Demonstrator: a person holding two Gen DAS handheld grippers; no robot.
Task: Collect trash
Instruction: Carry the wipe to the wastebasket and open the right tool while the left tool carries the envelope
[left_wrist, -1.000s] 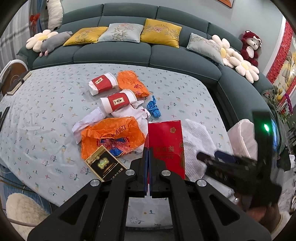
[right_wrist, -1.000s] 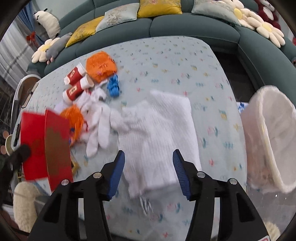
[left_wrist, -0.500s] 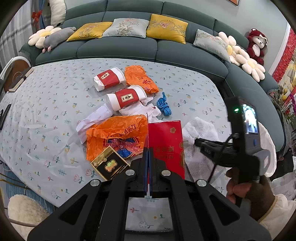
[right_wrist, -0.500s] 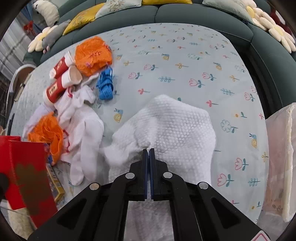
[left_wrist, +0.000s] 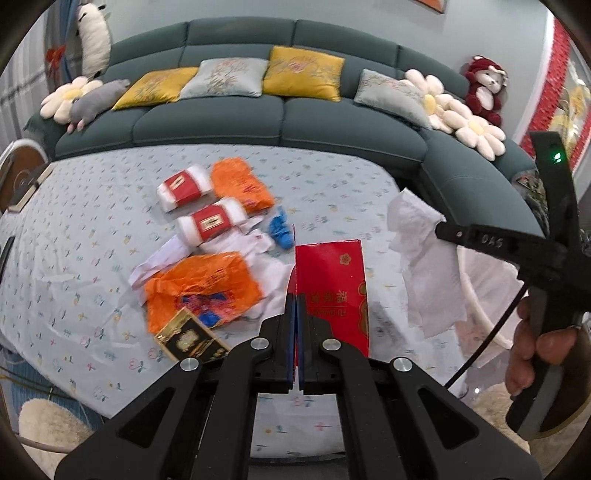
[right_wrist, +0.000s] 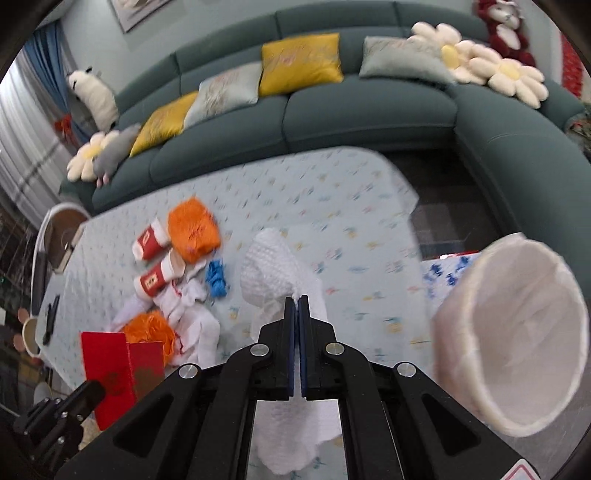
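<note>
My right gripper (right_wrist: 297, 301) is shut on a white textured cloth (right_wrist: 273, 258), which hangs off the table; the left wrist view shows the cloth (left_wrist: 424, 266) dangling from the right gripper (left_wrist: 441, 227). My left gripper (left_wrist: 296, 295) is shut on a red envelope box (left_wrist: 332, 280), held upright above the table; the right wrist view shows the box (right_wrist: 122, 369) at lower left. A white lined trash bin (right_wrist: 517, 332) stands at the right, beside the table. Two red-and-white paper cups (left_wrist: 210, 221), orange bags (left_wrist: 203, 284), white tissue (right_wrist: 192, 321) and a blue scrap (left_wrist: 280, 229) lie on the table.
A floral cloth covers the table (left_wrist: 92, 258). A black-and-gold box (left_wrist: 188, 339) lies near its front edge. A dark green sofa (left_wrist: 277, 122) with cushions and plush toys curves behind and to the right. A person's hand (left_wrist: 539, 350) grips the right tool.
The right gripper went from open above the white cloth to shut on it, then lifted it off the table toward the bin. The left gripper kept its hold on the red box.
</note>
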